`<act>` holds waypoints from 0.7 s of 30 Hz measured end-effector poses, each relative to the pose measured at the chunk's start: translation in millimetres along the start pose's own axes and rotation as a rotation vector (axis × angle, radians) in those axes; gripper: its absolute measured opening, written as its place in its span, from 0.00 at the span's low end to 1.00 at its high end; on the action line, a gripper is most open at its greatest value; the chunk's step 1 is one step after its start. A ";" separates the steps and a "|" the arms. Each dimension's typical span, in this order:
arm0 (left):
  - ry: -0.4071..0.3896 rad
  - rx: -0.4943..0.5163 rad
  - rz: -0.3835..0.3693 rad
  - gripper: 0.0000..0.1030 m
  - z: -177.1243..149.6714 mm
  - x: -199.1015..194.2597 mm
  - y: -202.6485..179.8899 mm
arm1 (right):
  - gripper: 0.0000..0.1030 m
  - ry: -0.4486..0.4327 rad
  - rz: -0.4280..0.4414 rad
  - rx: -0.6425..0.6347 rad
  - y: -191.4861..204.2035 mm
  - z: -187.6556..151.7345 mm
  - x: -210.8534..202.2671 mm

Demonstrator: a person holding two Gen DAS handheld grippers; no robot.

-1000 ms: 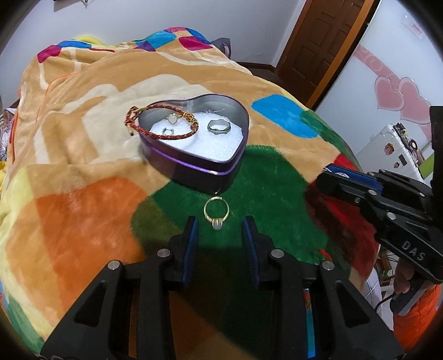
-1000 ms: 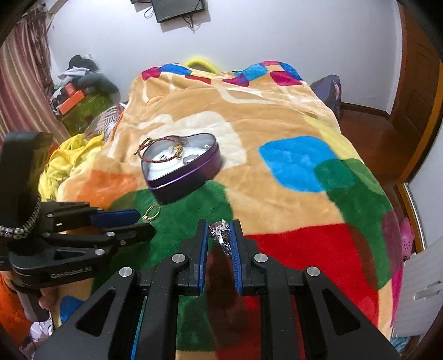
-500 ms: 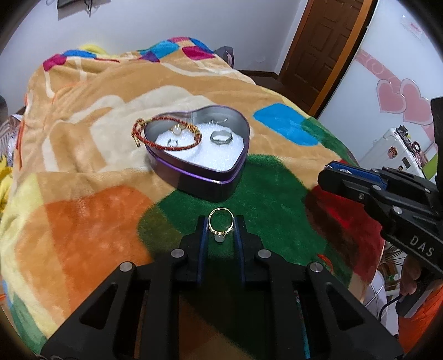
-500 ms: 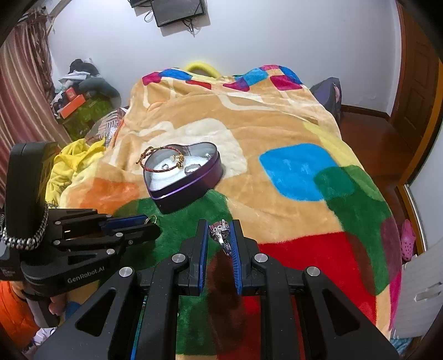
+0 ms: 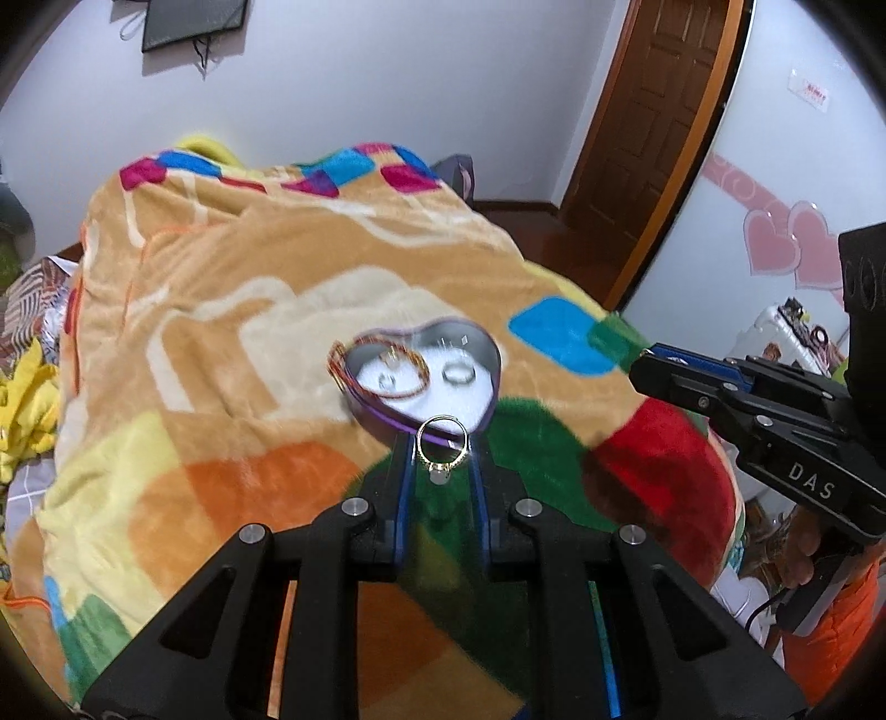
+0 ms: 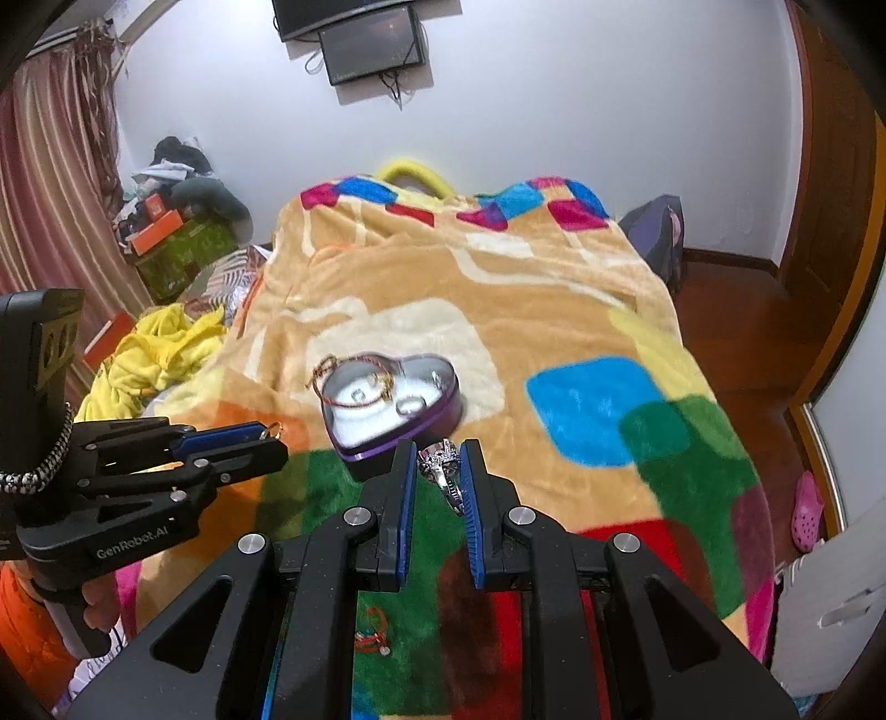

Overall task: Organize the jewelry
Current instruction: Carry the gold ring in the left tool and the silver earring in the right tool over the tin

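Left hand-held gripper (image 5: pixel 442 443), raised above the blanket (image 5: pixel 232 310) on the bed, clamped on a gold ring (image 5: pixel 441 441) held upright between its blue-padded fingertips, stone downward. Beyond it, a purple heart-shaped tin (image 5: pixel 426 382) with a white lining rests on the blanket; inside lie a silver band (image 5: pixel 459 374) to the right and a small ring (image 5: pixel 387 380) to the left, while a red-and-gold bracelet (image 5: pixel 382 371) drapes over the tin's left rim, partly inside and partly out. Right hand-held gripper (image 6: pixel 437 471), closed narrowly on an ornate silver ring (image 6: pixel 443 471) that is tilted between the pads. In the right wrist view the tin (image 6: pixel 393 410) sits just ahead of the fingertips, and the left gripper (image 6: pixel 243 443) appears at the left, level with the tin's near side, the gold ring (image 6: pixel 275 427) visible at its tip. A small red-and-white item (image 6: pixel 372 637), too small to identify, lies on the green patch of blanket beneath the right gripper. In the left wrist view the right gripper (image 5: pixel 659 368) enters from the right edge, to the right of the tin. Background: a wall-mounted screen (image 6: pixel 371 39), a brown door (image 5: pixel 653 133), pink heart decals (image 5: pixel 786 249) on the wall.
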State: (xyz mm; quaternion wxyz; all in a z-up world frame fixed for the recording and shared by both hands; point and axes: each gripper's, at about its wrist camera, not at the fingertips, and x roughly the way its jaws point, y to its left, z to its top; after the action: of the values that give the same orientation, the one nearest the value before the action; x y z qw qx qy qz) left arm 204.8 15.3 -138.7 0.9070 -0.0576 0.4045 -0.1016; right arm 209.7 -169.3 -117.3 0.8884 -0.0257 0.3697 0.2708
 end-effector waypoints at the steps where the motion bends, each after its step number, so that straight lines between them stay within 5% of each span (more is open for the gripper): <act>1: -0.011 -0.002 0.001 0.17 2.3 -2.3 1.1 | 0.14 -0.010 0.002 0.001 1.0 2.8 -1.2; 10: -0.064 -0.015 0.005 0.17 21.2 -5.8 12.6 | 0.14 -0.063 0.031 -0.001 11.5 23.9 2.7; 21: -0.021 -0.026 -0.016 0.17 25.6 25.1 22.0 | 0.14 -0.041 0.062 -0.003 18.8 39.4 37.3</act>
State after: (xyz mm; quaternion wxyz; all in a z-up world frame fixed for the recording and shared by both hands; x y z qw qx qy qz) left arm 243.3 31.4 -143.9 0.9095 -0.0737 0.3960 -0.1031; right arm 247.3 -126.2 -110.9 0.8869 -0.0103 0.3517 0.2992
